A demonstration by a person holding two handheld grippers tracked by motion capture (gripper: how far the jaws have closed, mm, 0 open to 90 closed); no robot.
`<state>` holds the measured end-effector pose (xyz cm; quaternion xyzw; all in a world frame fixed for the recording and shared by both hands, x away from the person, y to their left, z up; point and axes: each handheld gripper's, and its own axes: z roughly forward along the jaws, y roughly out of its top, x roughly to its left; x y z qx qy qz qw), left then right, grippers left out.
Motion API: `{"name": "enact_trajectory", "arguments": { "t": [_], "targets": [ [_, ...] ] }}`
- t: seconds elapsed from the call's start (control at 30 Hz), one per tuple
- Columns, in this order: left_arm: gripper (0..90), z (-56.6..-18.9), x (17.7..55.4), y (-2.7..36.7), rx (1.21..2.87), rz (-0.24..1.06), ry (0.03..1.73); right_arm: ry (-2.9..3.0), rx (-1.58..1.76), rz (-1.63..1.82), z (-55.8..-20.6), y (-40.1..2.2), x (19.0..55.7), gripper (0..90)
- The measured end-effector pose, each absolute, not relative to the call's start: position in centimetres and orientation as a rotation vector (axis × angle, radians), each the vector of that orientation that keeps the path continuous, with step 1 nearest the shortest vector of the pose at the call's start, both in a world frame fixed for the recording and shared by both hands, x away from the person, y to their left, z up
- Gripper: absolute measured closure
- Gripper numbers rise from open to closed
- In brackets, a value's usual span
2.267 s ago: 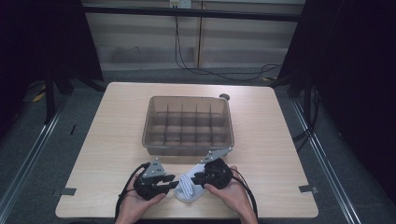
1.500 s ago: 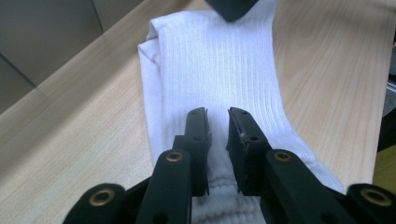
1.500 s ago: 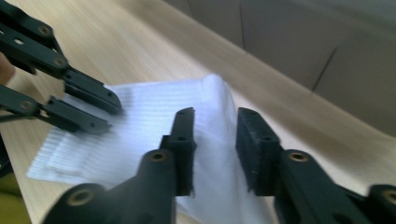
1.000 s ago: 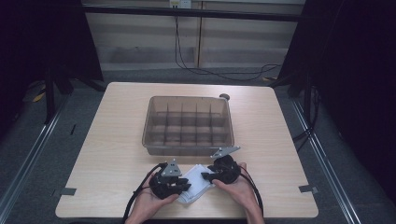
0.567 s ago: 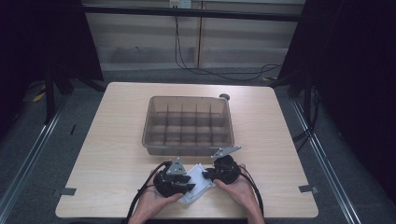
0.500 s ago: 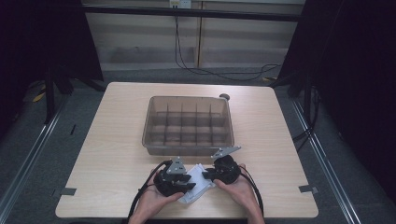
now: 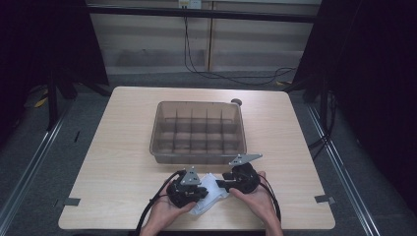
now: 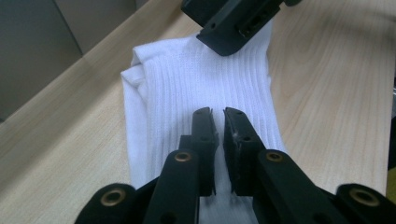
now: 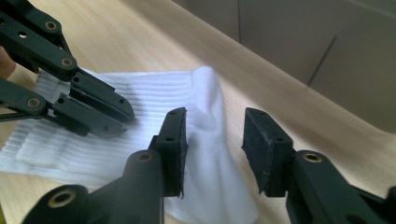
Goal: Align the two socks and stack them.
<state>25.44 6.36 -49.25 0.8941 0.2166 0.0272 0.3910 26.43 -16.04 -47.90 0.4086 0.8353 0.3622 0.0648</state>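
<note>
A white ribbed sock (image 7: 210, 189) lies flat near the table's front edge. My left gripper (image 8: 218, 114) rests its tips on the sock (image 8: 187, 79). Its jaws have just been closing and stand almost together, with only a thin slit between them. I cannot tell whether any cloth is pinched. My right gripper (image 9: 215, 123) faces it from the other side. Its jaws have just been opening and stand apart around a raised fold of the sock (image 9: 208, 93), without pressing it. In the high view the left gripper (image 7: 201, 193) and the right gripper (image 7: 220, 185) point at each other over the sock.
A clear brown plastic box (image 7: 196, 157) with several empty compartments stands at the table's middle, just behind the hands. A small dark round thing (image 7: 236, 102) lies at its back right corner. Bare wood (image 7: 118, 162) lies to the left and right.
Since the earliest frame both hands and the sock have shifted a little to the right. Over the last second the hands stay in place.
</note>
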Motion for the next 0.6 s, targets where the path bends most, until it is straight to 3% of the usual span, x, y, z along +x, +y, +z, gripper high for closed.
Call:
{"name": "enact_trajectory", "arguments": {
  "t": [0.3,0.5,0.6],
  "targets": [
    [83.6,-49.3,25.4,6.4,2.270,0.071,0.541,2.552,1.221,1.035,-48.8,-15.3,26.2,53.6],
    [83.6,-49.2,25.9,6.8,2.276,0.021,0.547,2.561,1.234,1.054,-49.2,-15.2,26.1,62.4],
    [82.1,-49.0,25.6,6.9,2.294,0.062,0.525,2.573,1.236,1.105,-49.5,-15.3,26.3,68.3]
  ]
}}
